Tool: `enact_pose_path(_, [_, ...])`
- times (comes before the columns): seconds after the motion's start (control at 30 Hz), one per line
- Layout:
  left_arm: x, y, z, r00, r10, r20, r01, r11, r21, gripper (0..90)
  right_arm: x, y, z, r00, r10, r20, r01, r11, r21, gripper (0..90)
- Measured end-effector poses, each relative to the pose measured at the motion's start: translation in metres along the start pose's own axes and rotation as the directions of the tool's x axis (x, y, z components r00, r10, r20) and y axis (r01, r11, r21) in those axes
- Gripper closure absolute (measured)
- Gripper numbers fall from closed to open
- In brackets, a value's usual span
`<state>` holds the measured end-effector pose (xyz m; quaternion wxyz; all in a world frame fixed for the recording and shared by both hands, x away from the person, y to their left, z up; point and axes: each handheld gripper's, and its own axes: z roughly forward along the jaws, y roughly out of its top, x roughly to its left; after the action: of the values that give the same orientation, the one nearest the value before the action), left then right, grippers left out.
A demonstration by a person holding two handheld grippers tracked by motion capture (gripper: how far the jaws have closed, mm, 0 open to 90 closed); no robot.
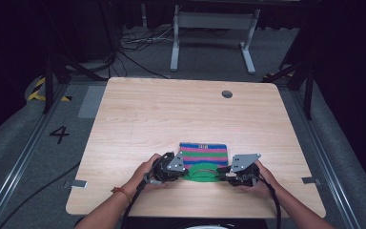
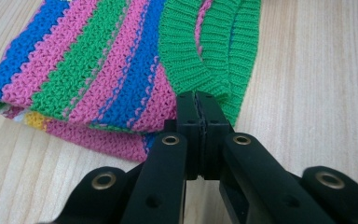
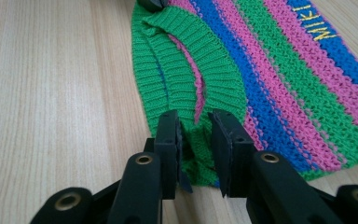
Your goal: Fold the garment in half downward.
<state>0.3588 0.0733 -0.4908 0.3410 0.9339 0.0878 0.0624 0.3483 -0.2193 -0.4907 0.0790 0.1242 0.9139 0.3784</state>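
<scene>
A folded knit garment (image 1: 203,151) with blue, pink and green stripes lies on the wooden table (image 1: 171,114) near its front edge. Its green ribbed band (image 1: 201,174) faces me, between my two grippers. My left gripper (image 1: 183,171) holds the band's left end. In the left gripper view its jaws (image 2: 198,98) are pressed together on the edge of the green rib (image 2: 186,60). My right gripper (image 1: 221,172) is at the band's right end. In the right gripper view its jaws (image 3: 195,121) stand apart with the green rib (image 3: 186,70) bunched loosely between them. Yellow lettering (image 3: 319,23) runs along a blue stripe.
A round cable hole (image 1: 227,94) sits near the table's far right corner. Beyond the table stand a grey metal frame (image 1: 212,21) and loose cables on the floor. A "4" (image 1: 59,133) is marked on the floor at the left. Bare wood stretches beyond the garment.
</scene>
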Motion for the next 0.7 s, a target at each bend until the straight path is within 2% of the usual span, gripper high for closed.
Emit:
enact_pose_path(0.07, [0.0,0.0,-0.001,1.0,-0.001,0.003,0.001,1.0,0.002,87.7,0.0,0.0,-0.001,1.0,0.001,0.001,-0.001,1.0,0.0,71.4])
enact_pose_path(0.13, [-0.001,0.001,-0.003,0.9998,0.021,0.005,-0.021,0.9997,0.014,85.4,0.001,0.0,-0.001,1.0,-0.007,-0.005,0.007,1.0,0.0,67.6])
enact_pose_path(0.2, [-0.001,0.002,-0.006,0.9996,0.027,-0.012,-0.027,0.9995,0.018,84.5,0.002,0.001,-0.002,0.9998,-0.019,-0.003,0.019,1.0,0.0,67.0])
enact_pose_path(0.23, [0.0,0.002,-0.01,0.9997,0.023,-0.012,-0.023,0.9997,0.005,83.0,0.003,0.002,-0.004,0.9998,-0.02,0.007,0.02,1.0,0.001,63.8])
enact_pose_path(0.4, [0.0,0.003,-0.022,0.9987,0.027,-0.044,-0.027,0.9996,-0.012,79.9,0.004,0.004,-0.009,0.9997,-0.015,0.019,0.016,1.0,-0.008,60.6])
enact_pose_path(0.5, [0.0,0.003,-0.027,0.9973,0.04,-0.062,-0.04,0.9992,0.0,74.2,0.006,0.007,-0.012,0.9995,-0.012,0.029,0.012,1.0,-0.008,56.7])
enact_pose_path(0.63, [0.001,0.003,-0.031,0.9963,0.024,-0.082,-0.024,0.9997,-0.008,64.1,0.007,0.01,-0.016,0.9989,-0.023,0.041,0.023,1.0,0.001,54.0])
enact_pose_path(0.7, [0.002,0.003,-0.036,0.9937,0.024,-0.109,-0.023,0.9997,0.004,60.4,0.006,0.012,-0.021,0.9981,-0.029,0.055,0.029,1.0,0.001,51.9])
